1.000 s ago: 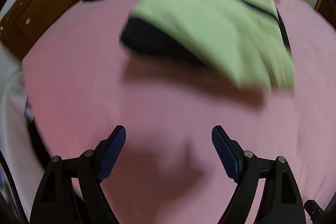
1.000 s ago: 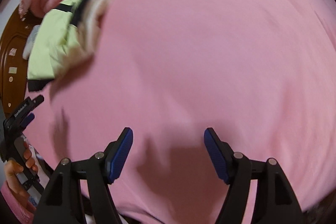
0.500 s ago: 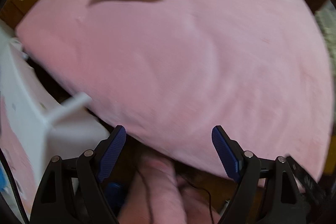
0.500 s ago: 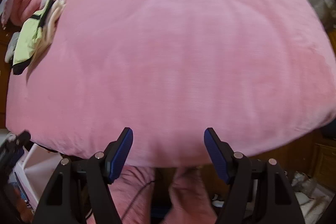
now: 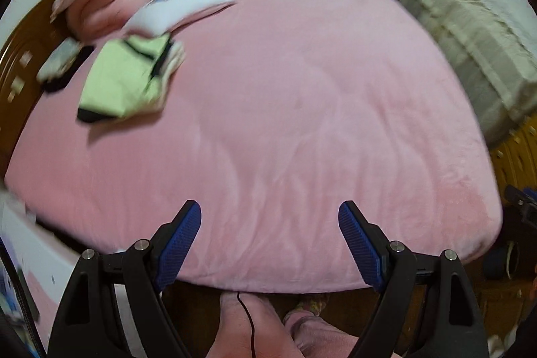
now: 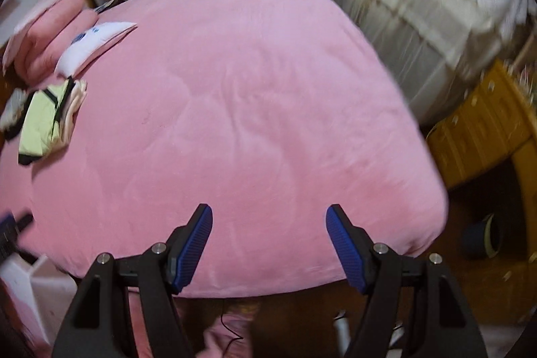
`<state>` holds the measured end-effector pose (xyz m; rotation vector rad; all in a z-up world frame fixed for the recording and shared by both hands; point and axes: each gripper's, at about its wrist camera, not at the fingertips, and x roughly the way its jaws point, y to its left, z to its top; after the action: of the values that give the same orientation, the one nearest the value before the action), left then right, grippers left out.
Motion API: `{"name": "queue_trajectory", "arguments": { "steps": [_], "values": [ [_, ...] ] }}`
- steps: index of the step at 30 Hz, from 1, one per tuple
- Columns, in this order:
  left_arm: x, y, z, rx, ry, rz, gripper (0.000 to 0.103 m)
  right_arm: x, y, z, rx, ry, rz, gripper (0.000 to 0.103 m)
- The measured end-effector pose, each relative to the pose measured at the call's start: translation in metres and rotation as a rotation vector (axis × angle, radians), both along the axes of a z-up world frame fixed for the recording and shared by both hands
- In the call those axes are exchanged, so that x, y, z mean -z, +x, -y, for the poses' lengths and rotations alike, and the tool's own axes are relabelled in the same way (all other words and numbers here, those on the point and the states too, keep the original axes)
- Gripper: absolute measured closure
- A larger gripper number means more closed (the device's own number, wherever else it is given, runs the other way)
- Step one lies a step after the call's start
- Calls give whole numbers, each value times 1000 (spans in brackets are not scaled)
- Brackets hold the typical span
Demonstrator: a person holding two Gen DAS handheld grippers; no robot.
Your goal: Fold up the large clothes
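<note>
A folded light-green garment with black trim (image 5: 124,83) lies at the far left of the pink bed (image 5: 285,96), by the pillows. The right wrist view shows the same green garment (image 6: 43,119) small at the left edge of the pink bed (image 6: 235,109). My left gripper (image 5: 270,223) hangs open above the bed's near edge, nothing between its blue pads. My right gripper (image 6: 268,223) is open too, over the near edge, and holds nothing. Both are far from the garment.
Pink pillows (image 5: 110,2) and a white pillow (image 5: 174,9) lie at the head, against a wooden headboard (image 5: 20,56). A cream covered piece of furniture (image 6: 429,9) and a yellow cabinet (image 6: 483,130) stand right of the bed. The person's pink-clad legs (image 5: 255,324) are below the grippers.
Both grippers have pulled back and up from the bed surface to beyond its near edge. The green garment, close a second ago, now lies far off at the left. Jaw openings unchanged.
</note>
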<state>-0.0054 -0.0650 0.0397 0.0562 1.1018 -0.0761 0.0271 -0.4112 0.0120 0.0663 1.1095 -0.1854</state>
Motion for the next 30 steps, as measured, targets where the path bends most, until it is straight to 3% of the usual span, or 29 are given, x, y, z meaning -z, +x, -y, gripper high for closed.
{"name": "queue_trajectory", "arguments": {
  "steps": [4,6,11,13,15,19,23,30],
  "values": [
    [-26,1,26,97,44,-52,20,-27,-9,-11,-52,20,17,32],
    [-34,-4,34,112,57,-37,20,-32,-18,-20,-64,69,-5,28],
    [-40,-24,37,28,93,46,20,-23,-39,-60,-41,156,-81,25],
    [-36,-37,34,16,84,43,19,-17,-46,-72,-19,184,-88,25],
    [-28,-45,31,32,92,17,19,-11,-43,-86,-67,204,-112,25],
    [-8,-46,14,-9,64,-75,19,-12,-40,-107,-88,123,-71,25],
    [8,-49,-2,-57,21,-134,19,0,-38,-129,-148,93,-106,25],
    [16,-52,-11,-97,15,-142,19,4,-37,-135,-148,38,-94,25]
  ]
}}
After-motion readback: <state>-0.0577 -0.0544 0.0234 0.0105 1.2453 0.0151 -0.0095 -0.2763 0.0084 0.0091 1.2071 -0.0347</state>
